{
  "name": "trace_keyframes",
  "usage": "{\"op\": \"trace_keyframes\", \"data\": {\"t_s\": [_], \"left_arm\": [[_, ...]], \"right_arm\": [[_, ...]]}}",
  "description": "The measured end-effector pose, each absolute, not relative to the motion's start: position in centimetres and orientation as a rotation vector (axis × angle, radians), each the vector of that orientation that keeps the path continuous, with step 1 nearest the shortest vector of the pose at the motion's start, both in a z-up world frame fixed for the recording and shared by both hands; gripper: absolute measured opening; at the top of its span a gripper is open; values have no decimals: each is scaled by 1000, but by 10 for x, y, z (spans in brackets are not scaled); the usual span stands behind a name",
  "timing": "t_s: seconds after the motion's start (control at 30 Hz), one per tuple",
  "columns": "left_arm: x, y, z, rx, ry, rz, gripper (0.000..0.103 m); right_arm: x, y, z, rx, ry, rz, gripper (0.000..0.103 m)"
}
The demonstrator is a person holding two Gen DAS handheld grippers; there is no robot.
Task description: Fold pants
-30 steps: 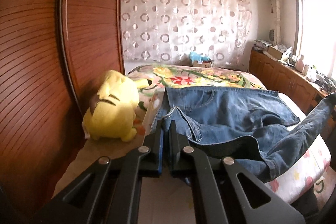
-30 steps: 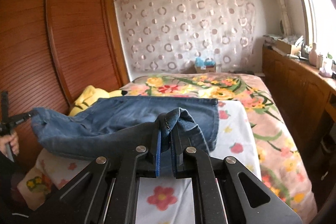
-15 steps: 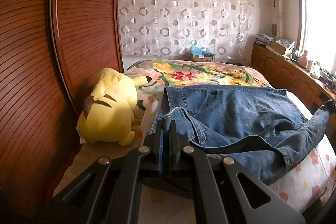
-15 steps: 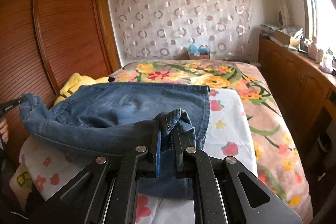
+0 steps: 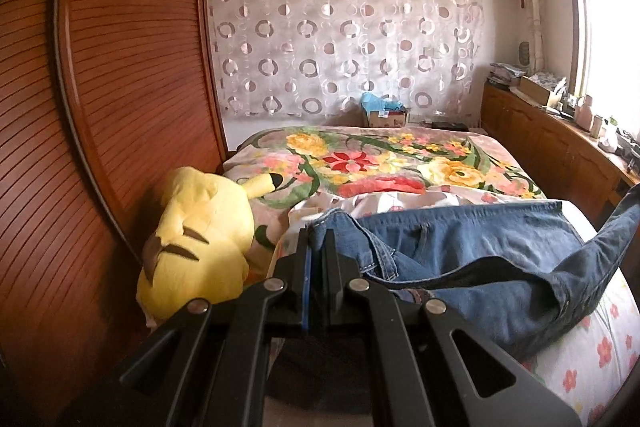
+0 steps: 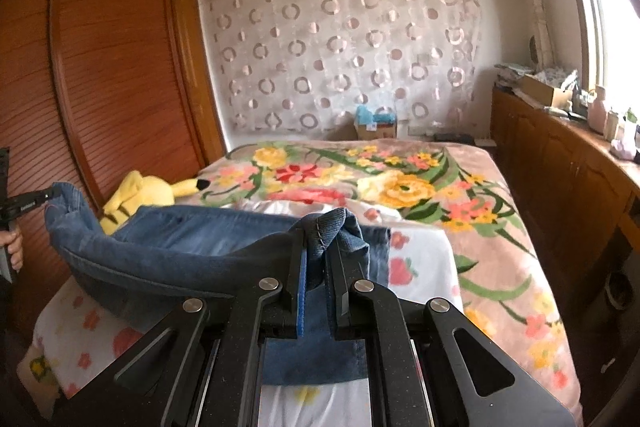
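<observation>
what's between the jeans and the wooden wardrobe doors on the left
In the left wrist view, a yellow Pikachu plush lies on the bed between the jeans and the wardrobe doors, close beside the doors.

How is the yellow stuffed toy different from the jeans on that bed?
The stuffed toy is bright yellow and plump; the jeans are blue, flat cloth. The toy lies untouched beside the wooden wardrobe; the jeans are pinched by the left gripper and right gripper. Both rest on the bed.

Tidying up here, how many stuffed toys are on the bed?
1: a yellow plush toy lies at the bed's left edge against the wooden wardrobe, beside the jeans. Others could be hidden behind the jeans.
</observation>
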State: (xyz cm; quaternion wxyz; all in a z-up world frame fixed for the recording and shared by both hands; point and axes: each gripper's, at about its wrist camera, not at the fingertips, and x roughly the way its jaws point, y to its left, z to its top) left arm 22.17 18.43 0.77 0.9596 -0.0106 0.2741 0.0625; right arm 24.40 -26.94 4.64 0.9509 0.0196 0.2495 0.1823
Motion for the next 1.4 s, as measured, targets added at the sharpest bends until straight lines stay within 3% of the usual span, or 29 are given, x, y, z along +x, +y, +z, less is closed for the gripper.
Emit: {"op": "trace_keyframes", "data": {"t_s": [0.33,0.53,0.77,1.4], "left_arm": [[311,183,-14,-7,624,110,1],[342,181,-37,-24,718,83,16],[324,184,-16,-69,676,4,27],[317,164,-55,-80,742,-62,28]], "right_arm": [[313,-265,21,5,601,290,5],[347,-255,-13,-41,692,260,5],[360,-251,-33,-39,740,252,5],[396,-245,-10,-64,652,123,5]]}}
